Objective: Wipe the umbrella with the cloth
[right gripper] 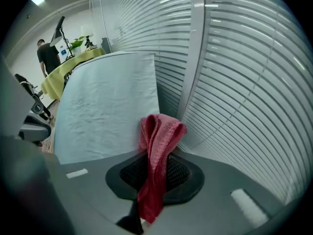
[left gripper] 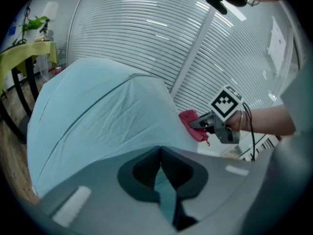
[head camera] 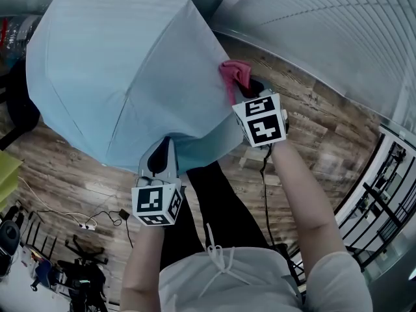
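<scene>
Spreading above wood floor (head camera: 71,174) beside blinds (head camera: 325,25), the umbrella (head camera: 123,70) is pinched at its edge by the left gripper (head camera: 162,151). The right gripper (head camera: 250,88) clamps the cloth (head camera: 234,75) at its rim. The right gripper view alone shows a person (right gripper: 48,57).

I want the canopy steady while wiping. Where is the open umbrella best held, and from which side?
Probably the near fabric edge of the umbrella, from the person's side, as the left hand-held gripper does: the thin hem fits between jaws, while domed panels offer nothing to pinch.
</scene>
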The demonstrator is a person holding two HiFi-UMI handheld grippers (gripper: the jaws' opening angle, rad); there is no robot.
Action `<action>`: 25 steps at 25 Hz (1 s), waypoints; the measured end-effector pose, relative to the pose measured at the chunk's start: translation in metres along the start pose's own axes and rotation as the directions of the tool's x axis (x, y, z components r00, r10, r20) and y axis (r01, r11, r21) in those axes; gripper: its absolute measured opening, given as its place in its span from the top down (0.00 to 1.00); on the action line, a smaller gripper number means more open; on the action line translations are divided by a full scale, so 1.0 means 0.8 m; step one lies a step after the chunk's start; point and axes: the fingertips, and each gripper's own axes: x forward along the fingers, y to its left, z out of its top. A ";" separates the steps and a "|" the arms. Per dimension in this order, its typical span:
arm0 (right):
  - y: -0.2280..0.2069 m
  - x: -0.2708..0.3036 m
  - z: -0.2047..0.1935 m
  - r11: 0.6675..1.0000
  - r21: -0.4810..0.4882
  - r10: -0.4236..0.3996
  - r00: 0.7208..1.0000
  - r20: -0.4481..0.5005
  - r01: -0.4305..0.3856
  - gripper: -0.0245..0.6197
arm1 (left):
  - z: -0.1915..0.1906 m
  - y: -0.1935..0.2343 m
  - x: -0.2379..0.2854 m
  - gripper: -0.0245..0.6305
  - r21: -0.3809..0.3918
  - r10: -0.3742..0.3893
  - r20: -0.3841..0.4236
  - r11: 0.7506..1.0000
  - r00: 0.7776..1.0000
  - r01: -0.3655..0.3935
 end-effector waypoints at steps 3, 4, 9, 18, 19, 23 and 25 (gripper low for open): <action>-0.018 -0.008 -0.012 0.999 0.019 -0.046 0.999 -0.017 0.046 0.86 | -0.003 -0.006 0.000 0.95 0.007 -0.017 -0.005 1.000 1.000 0.017; -0.021 -0.012 -0.016 0.998 0.024 -0.061 0.998 -0.023 0.062 0.87 | -0.004 -0.008 -0.002 0.95 0.013 -0.024 -0.007 1.000 1.000 0.024; -0.038 -0.041 -0.041 0.986 0.065 -0.153 0.988 -0.036 0.155 0.87 | -0.012 -0.015 -0.017 0.95 0.039 -0.059 -0.004 0.997 0.998 0.059; 0.056 -0.110 -0.036 0.968 0.129 -0.225 0.973 0.050 0.217 0.87 | -0.054 0.032 -0.094 0.95 0.065 -0.099 0.009 0.993 0.995 0.098; 0.076 -0.119 -0.035 0.965 0.138 -0.231 0.971 0.060 0.221 0.87 | -0.058 0.039 -0.108 0.95 0.072 -0.106 0.013 0.992 0.994 0.105; 0.164 -0.151 -0.030 0.952 0.202 -0.253 0.963 0.090 0.231 0.87 | -0.078 0.077 -0.168 0.95 0.108 -0.141 0.018 0.984 0.990 0.139; 0.214 -0.160 -0.030 0.942 0.260 -0.244 0.964 0.105 0.210 0.87 | -0.093 0.105 -0.194 0.95 0.128 -0.147 0.014 0.981 0.989 0.144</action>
